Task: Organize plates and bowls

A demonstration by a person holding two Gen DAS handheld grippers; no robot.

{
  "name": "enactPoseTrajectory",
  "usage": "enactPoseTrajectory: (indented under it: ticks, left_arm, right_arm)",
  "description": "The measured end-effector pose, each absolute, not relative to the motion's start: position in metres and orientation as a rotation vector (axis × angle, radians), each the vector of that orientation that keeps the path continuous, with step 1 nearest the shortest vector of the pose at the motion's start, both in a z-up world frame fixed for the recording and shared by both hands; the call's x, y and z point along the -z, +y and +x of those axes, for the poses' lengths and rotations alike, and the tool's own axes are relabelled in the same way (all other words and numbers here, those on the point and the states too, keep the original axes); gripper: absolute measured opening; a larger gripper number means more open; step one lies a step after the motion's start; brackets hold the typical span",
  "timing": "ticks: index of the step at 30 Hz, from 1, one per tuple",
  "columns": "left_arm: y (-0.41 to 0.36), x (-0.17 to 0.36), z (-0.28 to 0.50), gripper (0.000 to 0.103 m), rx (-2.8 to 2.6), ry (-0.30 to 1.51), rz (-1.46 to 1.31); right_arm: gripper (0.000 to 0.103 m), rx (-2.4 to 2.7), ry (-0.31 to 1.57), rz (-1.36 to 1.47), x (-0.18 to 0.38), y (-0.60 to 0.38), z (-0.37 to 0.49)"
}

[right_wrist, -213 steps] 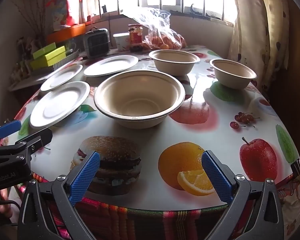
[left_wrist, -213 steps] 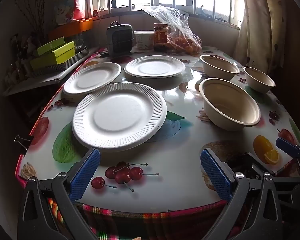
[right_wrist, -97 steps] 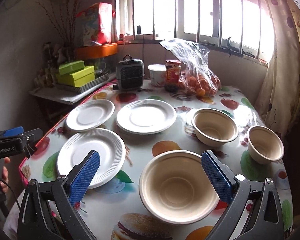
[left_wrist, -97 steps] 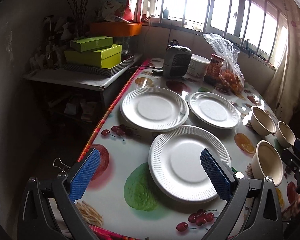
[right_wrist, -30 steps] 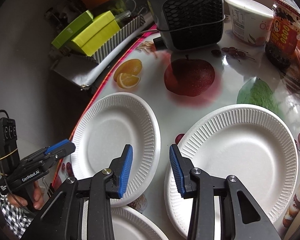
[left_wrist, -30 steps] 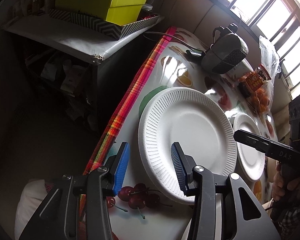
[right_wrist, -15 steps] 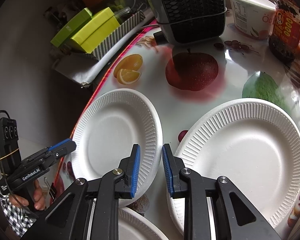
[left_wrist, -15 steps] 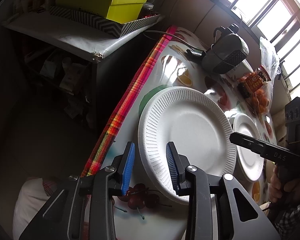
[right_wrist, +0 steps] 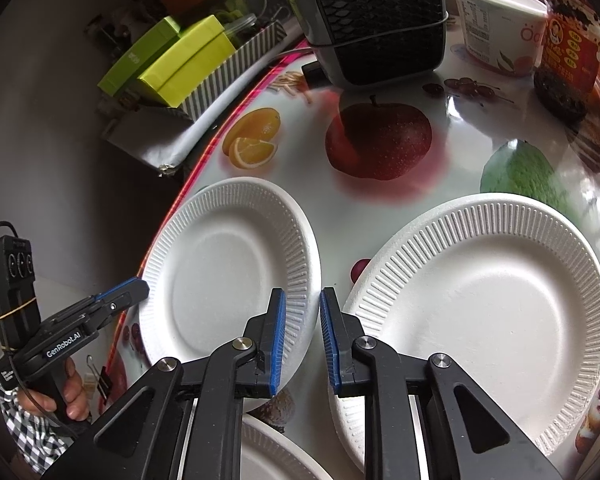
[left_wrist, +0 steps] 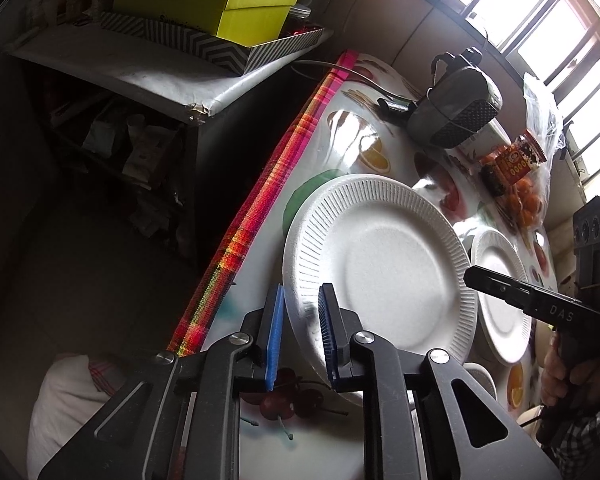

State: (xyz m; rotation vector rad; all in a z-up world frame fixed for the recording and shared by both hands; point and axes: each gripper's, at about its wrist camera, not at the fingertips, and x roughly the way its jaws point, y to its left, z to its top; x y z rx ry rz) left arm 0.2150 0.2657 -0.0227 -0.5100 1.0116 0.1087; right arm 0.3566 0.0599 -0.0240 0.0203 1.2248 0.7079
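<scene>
A white ribbed paper plate (left_wrist: 384, 268) lies near the table's left edge. My left gripper (left_wrist: 301, 336) has the plate's near rim between its blue pads, and its jaws are closing on it. The same plate (right_wrist: 216, 276) shows in the right wrist view, where my right gripper (right_wrist: 303, 340) is shut on its opposite rim. Each gripper also appears in the other's view: the right gripper (left_wrist: 470, 274) and the left gripper (right_wrist: 142, 288). A second plate (right_wrist: 496, 312) lies just to the right, and a third plate (right_wrist: 276, 452) peeks out below.
A grey heater (right_wrist: 372, 20), a white tub (right_wrist: 492, 28) and a red jar (right_wrist: 568, 40) stand at the table's far end, beside a bag of oranges (left_wrist: 528, 196). Green boxes (left_wrist: 220, 4) sit on a side shelf past the plaid table edge (left_wrist: 252, 216).
Both grippers' jaws have narrowed from partly open down onto opposite rims of the same plate. Neither hand has shifted, and the plates lie where they were.
</scene>
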Motion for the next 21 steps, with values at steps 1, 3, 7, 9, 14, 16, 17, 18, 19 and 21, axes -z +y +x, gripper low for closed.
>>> enactPoseTrajectory:
  ticks: [1,3,7,9,14,16,17,18,19,21]
  left_arm:
    - [0.2665,0.023,0.2147,0.017,-0.109,1.01,-0.514]
    - [0.2677,0.0234,0.2143,0.017,-0.108,1.01,-0.519]
    - [0.2673,0.0227,0.2138,0.017,-0.11,1.008,-0.516]
    - [0.2669,0.0224,0.214,0.017,-0.11,1.008,-0.515]
    - [0.2673,0.0198,0.214,0.017,-0.11,1.002,-0.514]
    - [0.2673,0.0184,0.2138,0.017,-0.111,1.0,-0.512]
    - [0.2673,0.0178,0.2137,0.017,-0.112,0.998,-0.511]
    - [0.2673,0.0172,0.2137,0.017,-0.113,0.997,-0.51]
    - [0.2674,0.0166,0.2136,0.017,-0.113,0.995,-0.51]
    - [0.2679,0.0154,0.2134,0.017,-0.113,0.993,-0.511]
  right_arm:
    - [0.017,-0.708,1.225,0.022,0.0241,0.06,0.357]
    - [0.017,-0.707,1.226,0.021,0.024,0.0602,0.357]
    - [0.017,-0.707,1.226,0.025,0.0239,0.06,0.357]
    - [0.017,-0.707,1.226,0.027,0.024,0.0599,0.3571]
    - [0.017,-0.705,1.228,0.045,0.0241,0.0591,0.3582]
    - [0.017,-0.705,1.224,0.051,0.0231,0.0587,0.3582]
    - [0.017,-0.705,1.222,0.052,0.0225,0.0587,0.3577]
    - [0.017,-0.705,1.22,0.053,0.0219,0.0586,0.3574]
    - [0.017,-0.707,1.218,0.056,0.0208,0.0583,0.3571]
    - [0.017,-0.709,1.213,0.059,0.0188,0.0579,0.3559]
